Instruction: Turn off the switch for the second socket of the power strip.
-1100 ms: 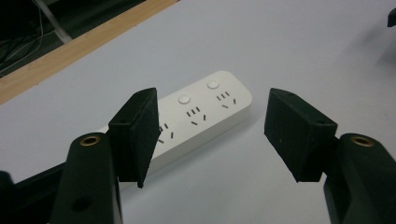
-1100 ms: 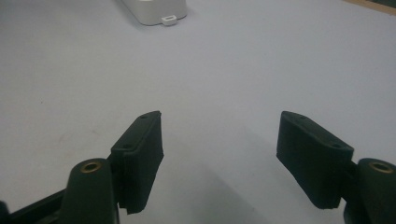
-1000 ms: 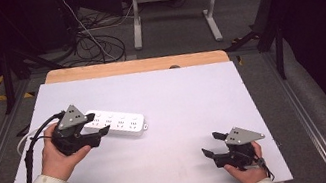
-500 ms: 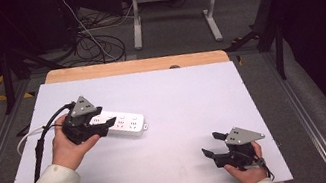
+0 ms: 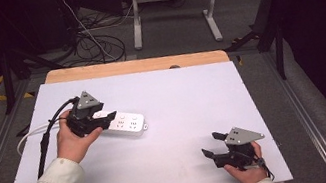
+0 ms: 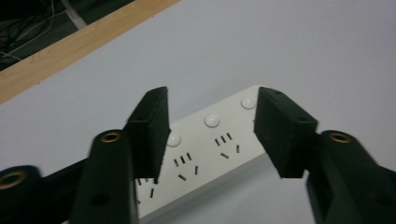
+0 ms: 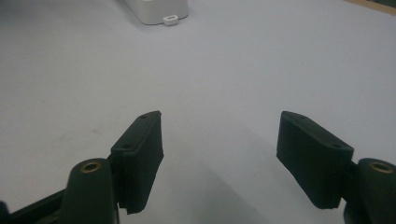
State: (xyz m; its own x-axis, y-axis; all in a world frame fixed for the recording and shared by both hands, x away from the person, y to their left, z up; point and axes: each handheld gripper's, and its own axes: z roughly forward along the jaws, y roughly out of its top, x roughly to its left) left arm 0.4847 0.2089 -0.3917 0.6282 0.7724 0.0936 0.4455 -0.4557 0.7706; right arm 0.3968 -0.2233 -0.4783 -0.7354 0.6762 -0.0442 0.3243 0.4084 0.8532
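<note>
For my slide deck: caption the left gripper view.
Open left gripper poised over a white plastic power strip on the pale table.

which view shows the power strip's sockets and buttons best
The left gripper view: the power strip lies close below open jaws, its sockets and round buttons sharp. The high view shows it small; the right gripper view catches just one end.

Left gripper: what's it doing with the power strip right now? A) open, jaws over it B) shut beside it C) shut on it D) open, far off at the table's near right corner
A: the left gripper is open, its jaws spread above the power strip, not clamped on it.
</note>
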